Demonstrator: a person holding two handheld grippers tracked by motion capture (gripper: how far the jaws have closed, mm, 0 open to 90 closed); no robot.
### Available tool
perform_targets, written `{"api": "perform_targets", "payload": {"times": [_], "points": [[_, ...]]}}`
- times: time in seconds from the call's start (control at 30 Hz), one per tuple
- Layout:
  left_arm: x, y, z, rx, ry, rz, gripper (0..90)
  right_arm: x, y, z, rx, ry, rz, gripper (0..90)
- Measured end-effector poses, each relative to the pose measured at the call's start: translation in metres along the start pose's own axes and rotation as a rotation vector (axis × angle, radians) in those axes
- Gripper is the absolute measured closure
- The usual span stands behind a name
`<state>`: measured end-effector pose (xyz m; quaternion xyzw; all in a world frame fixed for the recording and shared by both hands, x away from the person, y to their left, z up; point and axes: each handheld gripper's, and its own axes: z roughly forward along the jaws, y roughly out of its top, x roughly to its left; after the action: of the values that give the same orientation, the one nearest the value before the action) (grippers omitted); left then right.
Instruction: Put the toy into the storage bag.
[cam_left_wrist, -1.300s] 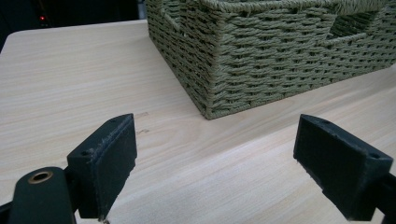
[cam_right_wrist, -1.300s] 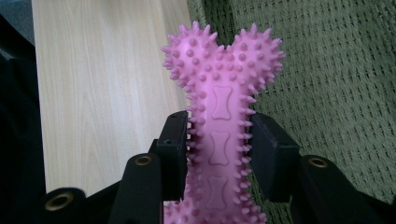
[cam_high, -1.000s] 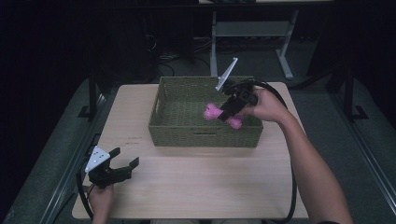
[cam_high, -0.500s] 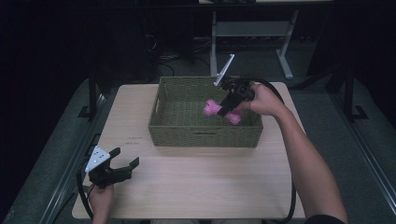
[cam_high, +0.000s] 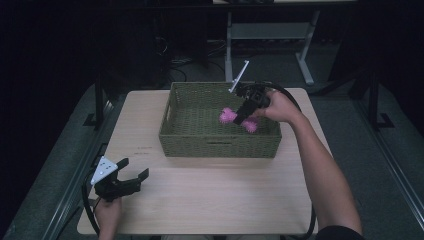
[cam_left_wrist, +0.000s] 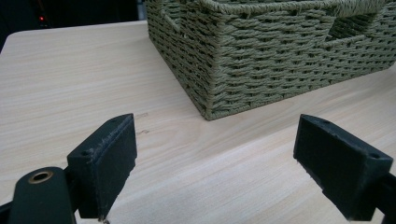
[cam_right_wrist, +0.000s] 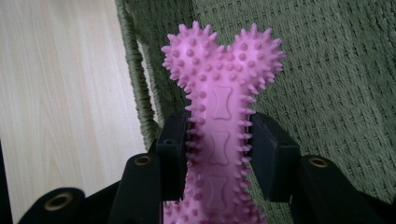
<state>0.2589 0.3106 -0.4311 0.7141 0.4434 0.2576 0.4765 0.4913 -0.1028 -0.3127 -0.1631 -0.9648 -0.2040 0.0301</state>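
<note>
Right gripper pinches a pink spiked bone toy across its narrow shank, jaws pressed on both sides; a waist grip likely keeps the knobbed ends from slipping through. The toy hangs over the woven green basket, inside its right half, apparently for setting down there. Left gripper sits idle at the near left table edge, jaws spread, nothing between them. Light wood tabletop; dark room, desk frame behind.
</note>
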Motion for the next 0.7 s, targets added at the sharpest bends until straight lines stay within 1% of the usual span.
{"api": "perform_targets", "payload": {"times": [0.27, 0.43, 0.7], "points": [[0.000, 0.000, 0.000, 0.003, -0.001, 0.002, 12.8, -0.007, -0.001, 0.006, 0.002, 0.002, 0.018, 58.1], [0.000, 0.000, 0.000, 0.002, -0.001, 0.002, 12.8, -0.010, -0.002, 0.010, 0.017, -0.001, 0.025, 58.1], [0.000, 0.000, 0.000, 0.001, -0.001, 0.001, 12.8, -0.014, -0.002, 0.015, 0.021, 0.005, 0.035, 58.1]]}}
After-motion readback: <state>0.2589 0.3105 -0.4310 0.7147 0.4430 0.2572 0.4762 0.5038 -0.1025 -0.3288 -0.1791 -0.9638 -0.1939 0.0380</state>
